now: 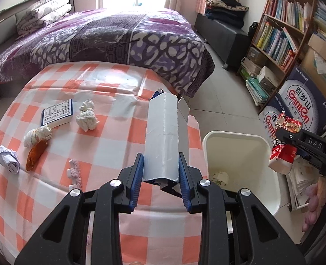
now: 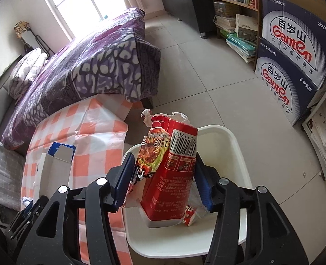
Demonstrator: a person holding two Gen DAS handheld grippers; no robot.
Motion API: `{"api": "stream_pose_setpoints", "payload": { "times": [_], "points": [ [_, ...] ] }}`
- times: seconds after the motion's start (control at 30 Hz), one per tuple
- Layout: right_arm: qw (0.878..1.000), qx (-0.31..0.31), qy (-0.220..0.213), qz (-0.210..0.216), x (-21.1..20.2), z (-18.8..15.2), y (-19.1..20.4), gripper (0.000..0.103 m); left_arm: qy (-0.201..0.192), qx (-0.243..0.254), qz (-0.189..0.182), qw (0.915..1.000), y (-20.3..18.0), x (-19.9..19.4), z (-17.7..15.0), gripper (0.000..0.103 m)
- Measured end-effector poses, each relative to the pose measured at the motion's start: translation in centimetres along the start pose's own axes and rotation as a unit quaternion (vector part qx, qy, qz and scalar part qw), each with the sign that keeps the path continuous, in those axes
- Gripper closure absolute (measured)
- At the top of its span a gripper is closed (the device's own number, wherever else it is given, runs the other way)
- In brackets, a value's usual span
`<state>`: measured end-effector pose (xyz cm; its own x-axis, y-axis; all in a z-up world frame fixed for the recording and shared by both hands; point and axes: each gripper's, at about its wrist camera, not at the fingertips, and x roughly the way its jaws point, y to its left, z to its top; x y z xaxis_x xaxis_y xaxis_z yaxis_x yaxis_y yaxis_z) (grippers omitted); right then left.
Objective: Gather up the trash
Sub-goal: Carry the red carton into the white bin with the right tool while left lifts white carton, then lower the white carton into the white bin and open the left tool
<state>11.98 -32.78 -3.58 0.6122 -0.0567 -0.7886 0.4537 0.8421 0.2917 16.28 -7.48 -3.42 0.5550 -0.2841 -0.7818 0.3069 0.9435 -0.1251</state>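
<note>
Checked tablecloth (image 1: 110, 132) beside purple bed (image 1: 118, 35), tiled floor (image 2: 218, 84).

wrist views angled down, sharing bin (image 1: 240, 152)

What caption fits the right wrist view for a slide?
Right gripper holds a red snack bag above the white bin, beside the checked table.

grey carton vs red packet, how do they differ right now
The grey carton is plain, long and boxy; the red packet is printed, with a barcode and a torn, crumpled top. The carton is over the checked table, clamped in the left gripper; the packet hangs over the white bin between the right gripper's fingers, with a gap at the left pad. Both are empty packaging pointing away from their grippers.
</note>
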Motion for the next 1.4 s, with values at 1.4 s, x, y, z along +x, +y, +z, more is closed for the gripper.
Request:
{"api": "stream_pose_setpoints", "payload": {
  "times": [1.4],
  "points": [
    [0.994, 0.099, -0.032, 0.010, -3.1, 2.3, -7.2, 0.010, 0.088, 0.051, -0.124, 0.9870, -10.9, 4.8, -1.6, 0.048]
  ]
}}
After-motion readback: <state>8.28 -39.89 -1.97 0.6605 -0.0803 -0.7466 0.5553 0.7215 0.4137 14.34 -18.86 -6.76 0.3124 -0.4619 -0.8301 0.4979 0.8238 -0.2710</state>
